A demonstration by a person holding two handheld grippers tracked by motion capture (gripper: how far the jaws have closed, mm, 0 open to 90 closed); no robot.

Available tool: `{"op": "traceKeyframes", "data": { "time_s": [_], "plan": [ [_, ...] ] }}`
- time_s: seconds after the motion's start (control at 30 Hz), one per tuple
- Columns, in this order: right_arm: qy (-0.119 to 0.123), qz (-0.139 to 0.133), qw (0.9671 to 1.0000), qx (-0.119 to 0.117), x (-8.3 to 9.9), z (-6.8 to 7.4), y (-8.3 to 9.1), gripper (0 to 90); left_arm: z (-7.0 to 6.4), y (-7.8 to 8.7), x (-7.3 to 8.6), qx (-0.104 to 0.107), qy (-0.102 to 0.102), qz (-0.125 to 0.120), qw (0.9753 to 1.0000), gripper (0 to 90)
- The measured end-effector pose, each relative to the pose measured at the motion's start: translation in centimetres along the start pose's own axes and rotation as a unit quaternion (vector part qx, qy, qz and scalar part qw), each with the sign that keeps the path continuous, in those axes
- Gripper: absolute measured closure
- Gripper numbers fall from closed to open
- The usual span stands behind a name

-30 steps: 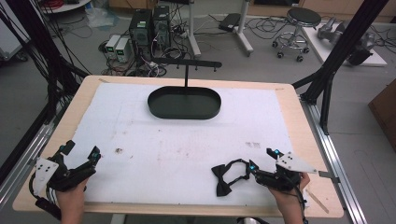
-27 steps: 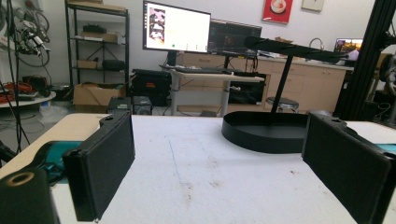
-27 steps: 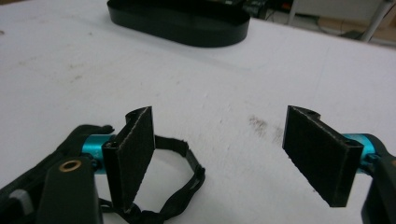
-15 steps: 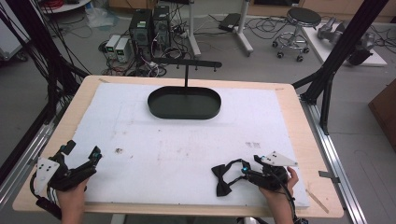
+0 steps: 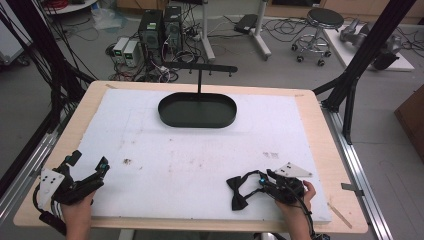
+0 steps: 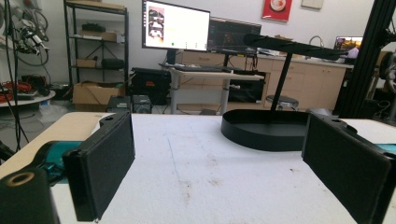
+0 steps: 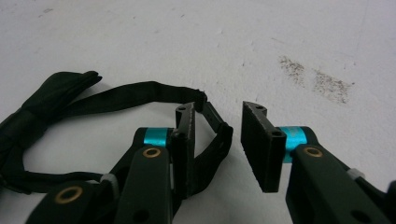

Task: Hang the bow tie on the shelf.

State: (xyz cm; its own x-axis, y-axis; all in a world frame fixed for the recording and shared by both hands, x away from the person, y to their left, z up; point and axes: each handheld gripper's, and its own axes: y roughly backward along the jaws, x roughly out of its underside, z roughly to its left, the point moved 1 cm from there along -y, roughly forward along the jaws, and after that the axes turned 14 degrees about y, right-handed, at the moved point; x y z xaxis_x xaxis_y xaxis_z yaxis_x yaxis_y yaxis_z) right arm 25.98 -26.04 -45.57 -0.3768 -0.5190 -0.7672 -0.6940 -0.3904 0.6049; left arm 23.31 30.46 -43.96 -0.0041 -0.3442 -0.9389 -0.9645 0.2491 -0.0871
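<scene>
Fingers [image 7: 259, 144] of right gripper [image 7: 217, 140] part-open around bow tie strap [image 7: 212, 135]

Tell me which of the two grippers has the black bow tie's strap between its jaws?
The right gripper: the strap of the bow tie lies between its open jaws. The left gripper is far away, with nothing between its jaws.

A black bow tie [image 5: 239, 192] lies flat on the white mat well short of the black oval tray [image 5: 197, 110], its thin strap [image 7: 140, 93] looping between my right gripper's [image 7: 219, 133] parted jaws
</scene>
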Motion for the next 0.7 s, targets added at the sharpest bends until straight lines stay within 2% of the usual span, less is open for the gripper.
{"op": "traceKeyframes", "data": {
  "time_s": [0.17, 0.2, 0.27, 0.47, 0.63, 0.67, 0.7],
  "plan": [
    [0.012, 0.013, 0.9998, 0.006, -0.1, 0.4, -0.3, 73.9, 0.1, 0.0, 0.0, -0.002, 0.0, 0.0, 1.0, 10.0],
    [0.018, 0.017, 0.9997, 0.005, -0.2, 0.5, -0.4, 80.4, 0.1, 0.0, 0.0, -0.002, 0.0, -0.001, 1.0, 10.0],
    [0.027, 0.021, 0.9994, 0.01, -0.3, 0.7, -0.4, 83.9, 0.1, 0.0, 0.0, -0.002, 0.0, -0.001, 1.0, 10.0],
    [0.05, 0.026, 0.9982, 0.018, -0.4, 1.1, -0.4, 86.1, 0.1, 0.1, 0.0, -0.003, 0.001, -0.001, 1.0, 10.1],
    [0.081, 0.001, 0.996, 0.036, -1.0, 1.6, 0.2, 86.2, 0.1, 0.1, 0.0, -0.003, 0.003, -0.003, 1.0, 10.0],
    [0.097, -0.014, 0.9941, 0.045, -1.4, 1.8, 0.6, 86.2, 0.2, 0.2, -0.1, -0.003, 0.003, -0.003, 1.0, 10.0],
    [0.102, -0.021, 0.9933, 0.049, -1.6, 2.0, 0.8, 86.2, 0.2, 0.2, -0.1, -0.003, 0.004, -0.004, 1.0, 10.0]
  ]
}}
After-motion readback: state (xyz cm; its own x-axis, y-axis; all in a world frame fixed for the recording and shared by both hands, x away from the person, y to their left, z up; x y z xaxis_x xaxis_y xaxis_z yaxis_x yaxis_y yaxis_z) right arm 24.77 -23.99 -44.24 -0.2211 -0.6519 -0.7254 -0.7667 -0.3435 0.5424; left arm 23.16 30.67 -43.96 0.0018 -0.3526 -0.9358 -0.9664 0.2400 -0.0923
